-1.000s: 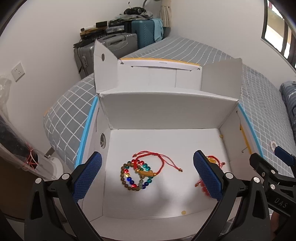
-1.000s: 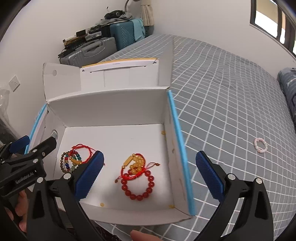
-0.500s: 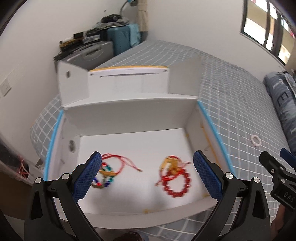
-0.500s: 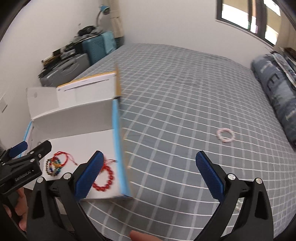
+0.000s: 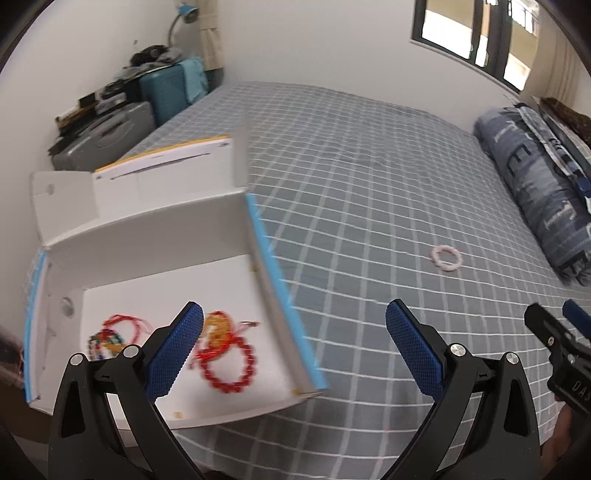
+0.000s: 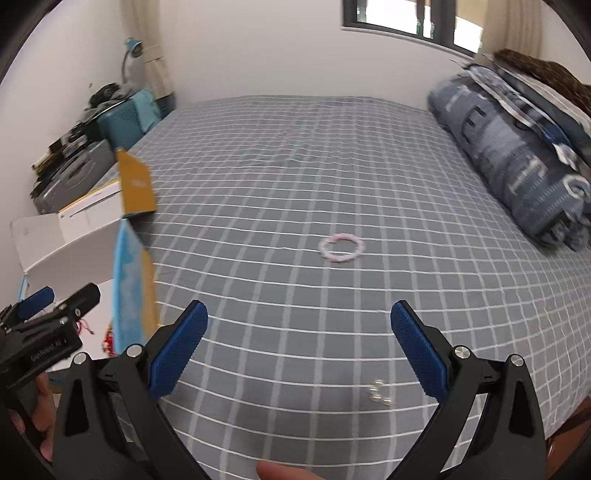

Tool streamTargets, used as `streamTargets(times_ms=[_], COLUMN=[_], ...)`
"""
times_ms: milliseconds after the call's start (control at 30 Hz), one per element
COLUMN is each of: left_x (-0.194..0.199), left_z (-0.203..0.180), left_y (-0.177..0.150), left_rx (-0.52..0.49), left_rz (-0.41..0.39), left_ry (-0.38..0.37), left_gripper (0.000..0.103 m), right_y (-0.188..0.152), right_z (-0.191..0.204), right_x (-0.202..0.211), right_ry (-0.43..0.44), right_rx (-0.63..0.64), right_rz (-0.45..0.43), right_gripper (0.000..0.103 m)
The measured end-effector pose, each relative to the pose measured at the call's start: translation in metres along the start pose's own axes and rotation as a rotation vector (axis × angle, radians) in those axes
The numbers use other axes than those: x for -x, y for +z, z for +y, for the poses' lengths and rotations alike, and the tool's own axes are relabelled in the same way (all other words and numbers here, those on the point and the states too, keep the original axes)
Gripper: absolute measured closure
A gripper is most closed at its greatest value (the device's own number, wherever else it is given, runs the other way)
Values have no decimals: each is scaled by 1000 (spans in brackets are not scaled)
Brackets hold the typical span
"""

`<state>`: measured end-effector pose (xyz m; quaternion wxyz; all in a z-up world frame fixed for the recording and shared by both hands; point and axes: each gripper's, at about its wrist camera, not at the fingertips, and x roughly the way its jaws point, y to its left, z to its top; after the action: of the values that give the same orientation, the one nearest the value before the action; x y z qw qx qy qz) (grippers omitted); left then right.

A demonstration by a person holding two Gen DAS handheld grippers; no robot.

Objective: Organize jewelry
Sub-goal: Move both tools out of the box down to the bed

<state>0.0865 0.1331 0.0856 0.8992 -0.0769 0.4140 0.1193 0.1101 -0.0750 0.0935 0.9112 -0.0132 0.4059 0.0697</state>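
A white open box (image 5: 155, 236) with a blue edge sits on the grey checked bed. Inside lie a red bead bracelet (image 5: 229, 369), a yellow bead bracelet with red cord (image 5: 218, 325) and a multicoloured bead bracelet (image 5: 105, 338). A pale pink bracelet (image 5: 447, 257) lies loose on the bed, also in the right wrist view (image 6: 341, 247). A small silvery item (image 6: 380, 397) lies on the bed near my right fingers. My left gripper (image 5: 293, 347) is open and empty over the box's right wall. My right gripper (image 6: 299, 347) is open and empty above the bed, short of the pink bracelet.
A rolled blue quilt (image 6: 517, 166) lies along the bed's right side. Suitcases (image 5: 107, 136) stand beyond the bed's far left corner, below a wall with a window (image 5: 476, 33). The box's wall (image 6: 129, 291) stands left of my right gripper.
Both grippers have swung right, away from the box interior toward the open bed. The pink bracelet now sits nearer the middle of the right wrist view. Both grippers stayed open.
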Motion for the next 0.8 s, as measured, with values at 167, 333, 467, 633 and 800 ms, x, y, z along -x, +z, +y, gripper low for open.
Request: streamTargets(times_ms=[167, 333, 467, 633, 800], left_x=[-8, -27, -56, -95, -132], left_z=[-46, -103, -137, -171, -200], left_y=[7, 10, 10, 15, 26], left_rx=[-19, -89, -120, -151, -191], left_rz=[0, 47, 100, 170, 181], left_ry=[-102, -161, -183, -220, -177], left_gripper=[6, 6, 6, 6, 6], right_y=[-12, -26, -38, -56, -79], right_z=[-42, -77, -98, -111, -115], right_x=[3, -3, -11, -33, -66], right_ry=[-49, -83, -94, -98, -27], right_rx=[-7, -26, -36, -29, -16], right_rz=[3, 28, 55, 107, 165], right_gripper=[8, 8, 8, 8, 8])
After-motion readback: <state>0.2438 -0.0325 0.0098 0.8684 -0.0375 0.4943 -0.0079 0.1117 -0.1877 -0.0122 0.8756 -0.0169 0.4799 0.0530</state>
